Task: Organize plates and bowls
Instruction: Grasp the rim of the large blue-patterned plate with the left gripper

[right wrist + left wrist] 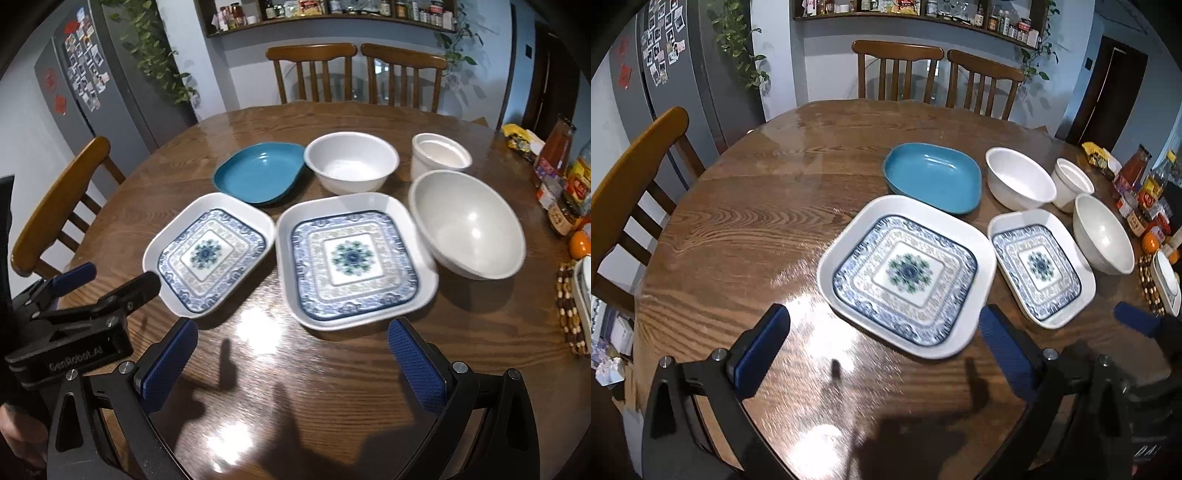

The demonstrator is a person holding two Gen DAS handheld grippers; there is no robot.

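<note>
- Nearest: left hand-held gripper spread wide over bare wood, blue pads empty, tips just short of the near edge of a patterned plate.
- Right hand-held gripper likewise spread wide, holding nothing, hovering just before the near rim of the other patterned plate.
- Round wooden table carrying all the crockery, glossy with glare near the front edge.
- Two square white plates with blue floral pattern, side by side, close but apart: left patterned plate and right patterned plate, each flat on the table.
- One large white bowl, just right of the right patterned plate, tilted, rim nearly touching that plate.
- One blue dish, behind the gap between the two patterned plates, its near edge right beside the left plate's far corner.
- One medium white bowl, upright, just right of the blue dish, seemingly touching it.
- One small white cup-shaped bowl, upright, behind the large bowl.
- So: two plates, one dish, three white bowls, six pieces, all in the right half of the table.
- Far right edge: cluster of bottles and jars, count unclear, plus an orange fruit and a beaded mat.
- Three wooden chairs: two chairs at the far side, one chair at the left.
- Farthest: grey fridge with photos, hanging plant, wall shelf of jars.
</note>
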